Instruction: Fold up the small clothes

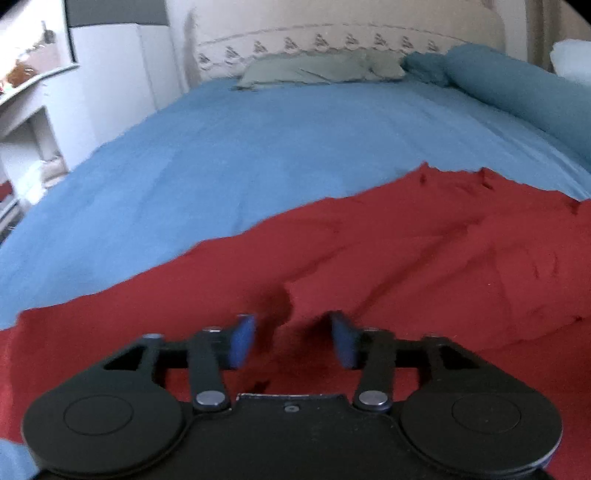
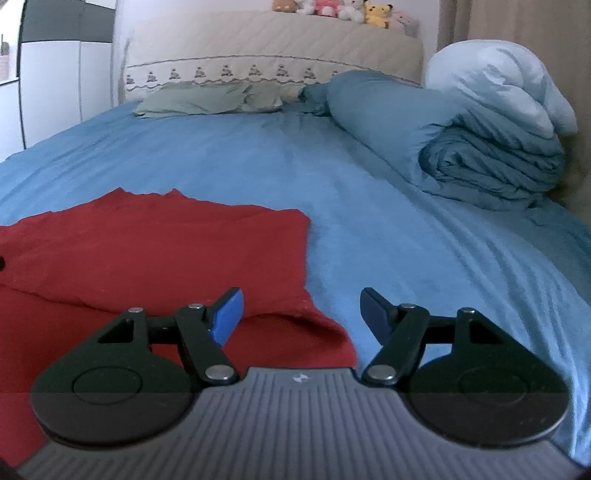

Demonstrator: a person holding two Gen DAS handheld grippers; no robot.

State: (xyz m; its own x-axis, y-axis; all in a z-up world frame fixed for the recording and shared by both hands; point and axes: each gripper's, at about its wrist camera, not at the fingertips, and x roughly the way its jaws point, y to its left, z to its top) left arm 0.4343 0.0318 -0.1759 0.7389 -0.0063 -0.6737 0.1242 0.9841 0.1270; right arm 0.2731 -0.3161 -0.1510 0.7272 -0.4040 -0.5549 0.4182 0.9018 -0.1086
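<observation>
Now the left gripper point(image 1: 293, 341) is held just over the red cloth point(image 1: 388, 258), which is spread on the blue bed point(image 1: 240, 155). Its fingers point(image 1: 242, 347) are kept apart, and nothing is gripped. A raised fold of cloth is seen between them. The right gripper point(image 2: 301, 317) is held wide open over the cloth's edge point(image 2: 325, 325), holding nothing. Only in the right view are soft toys point(image 2: 347, 9) and a rolled blanket point(image 2: 480, 162) shown.

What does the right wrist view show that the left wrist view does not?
Only the right wrist view shows the plush toys on the headboard and the open right gripper. Only the left wrist view shows the white shelf and the open left gripper. Both show the red garment on the blue sheet.
</observation>
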